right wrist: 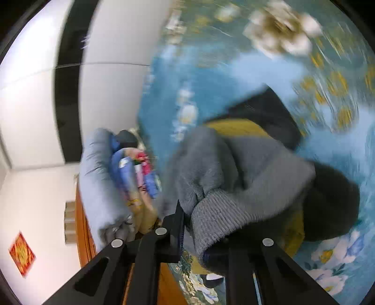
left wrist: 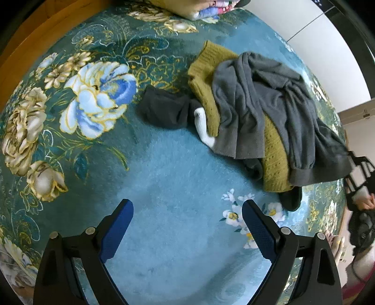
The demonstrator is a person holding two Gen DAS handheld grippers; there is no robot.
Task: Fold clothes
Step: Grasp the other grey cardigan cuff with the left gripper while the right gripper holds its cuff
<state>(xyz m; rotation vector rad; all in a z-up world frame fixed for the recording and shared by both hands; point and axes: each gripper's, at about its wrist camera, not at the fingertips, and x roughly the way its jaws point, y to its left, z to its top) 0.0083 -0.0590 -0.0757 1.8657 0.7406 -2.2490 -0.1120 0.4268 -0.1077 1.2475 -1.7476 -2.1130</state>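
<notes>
**Grey sweater caught at the cuff, pile on the floral bed cover**

Grey sweater [right wrist: 234, 169] first: your right hand-held gripper [right wrist: 201, 244] is clamped on its ribbed cuff [right wrist: 215, 225] (the view is motion-blurred). Your left hand-held gripper [left wrist: 187, 225] hangs with its blue pads wide apart over bare blue bed cover [left wrist: 164, 176], holding nothing. Farther out, the sweater drapes over a mustard knit [left wrist: 206, 70], beside a dark garment [left wrist: 164, 110] and a white piece [left wrist: 204, 126]. Folded bedding [left wrist: 206, 9] lies beyond.

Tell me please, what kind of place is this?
Probably a bedroom at home: clothes lie on a bed with a teal floral blanket, folded bedding is piled at its end, and a wooden bed frame stands by plain white walls.
</notes>
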